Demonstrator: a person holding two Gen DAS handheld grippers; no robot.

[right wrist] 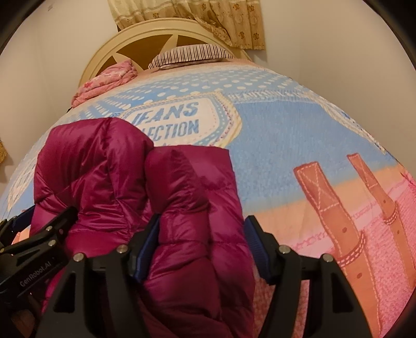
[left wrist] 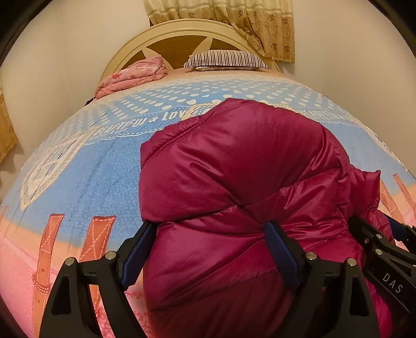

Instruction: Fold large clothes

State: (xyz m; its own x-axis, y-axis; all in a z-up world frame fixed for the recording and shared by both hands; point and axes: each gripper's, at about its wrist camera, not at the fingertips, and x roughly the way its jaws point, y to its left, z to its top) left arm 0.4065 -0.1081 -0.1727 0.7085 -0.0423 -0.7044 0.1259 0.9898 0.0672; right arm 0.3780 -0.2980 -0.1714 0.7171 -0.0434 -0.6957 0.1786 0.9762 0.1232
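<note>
Left wrist view: magenta puffer jacket (left wrist: 234,187) fills centre & lower middle of frame, bunched up in a puffy mound on the bedspread (left wrist: 78,169), which is blue w/ white dots up top, pink/orange strap print lower left. Left gripper (left wrist: 210,249) at bottom centre, jaws spread wide w/ a thick roll of jacket between them; blue pads (left wrist: 279,249) press the fabric on both sides, so it has hold of the jacket. Right gripper (left wrist: 384,254) pokes in at lower right edge, against the jacket's right side; jaw gap can't be told from here. Upper frame: cream headboard (left wrist: 161,33), striped pillow (left wrist: 226,59), pink blanket (left wrist: 130,78) at upper left, patterned curtain (left wrist: 234,20) top centre.

Right wrist view: jacket (right wrist: 156,187) sits left & centre of frame, folded lump w/ a second puffy section at left. Right gripper (right wrist: 202,239) at bottom centre, jaws wide apart around a fat fold, left pad touching fabric, right pad at its edge. Left gripper (right wrist: 39,234) at lower left, beside the jacket. Bedspread (right wrist: 299,130) shows "JEANS" print upper centre, strap print at right
</note>
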